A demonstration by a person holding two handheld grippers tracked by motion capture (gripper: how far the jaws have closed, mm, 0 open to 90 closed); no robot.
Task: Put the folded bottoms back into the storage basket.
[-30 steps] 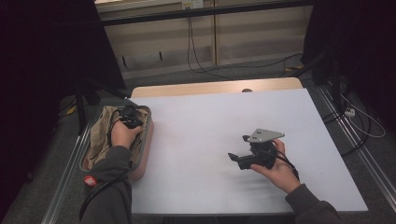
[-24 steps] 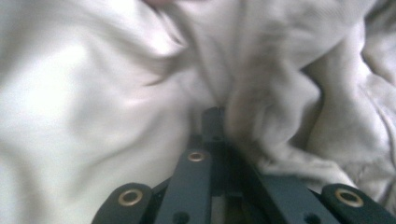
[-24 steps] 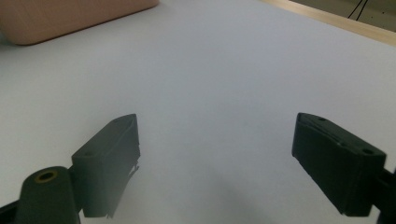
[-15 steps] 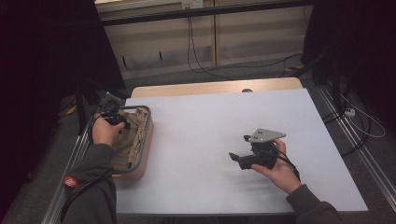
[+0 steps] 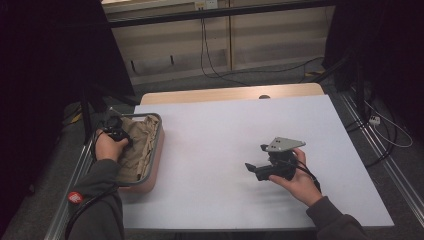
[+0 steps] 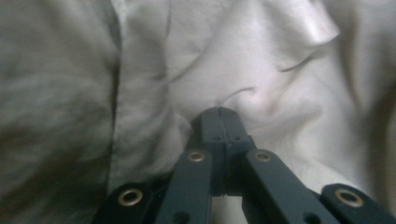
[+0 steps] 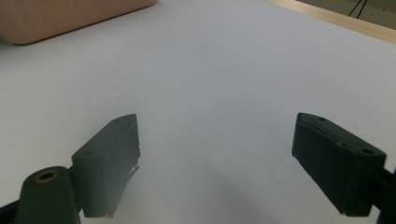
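The left tongs sit at the far left corner of a pink basin with a grey rim, which stands at the left edge of the white bench. In the left gripper view the two black jaws meet tip to tip, pressed together with their ends nosing into a fold of the crumpled beige cloth; whether a pinch of fabric is caught between the tips cannot be made out, though the wrinkles that run toward the tips suggest it may be. The hand reaches in from above the rim, probably so the closed tips can work a fold of cloth up out of the basin rather than scrape its wall. That cloth is the basin's whole visible content: it lies bunched and wrinkled, covering the floor from the near end to the far end and rising against the walls. The right tongs hover low over bare bench, well apart from the basin, jaws spread wide with nothing between them, as the right gripper view shows by the open white surface between the two pads. Held level and pointed toward the basin, they look parked in readiness, perhaps to take a corner of the cloth once it comes over.
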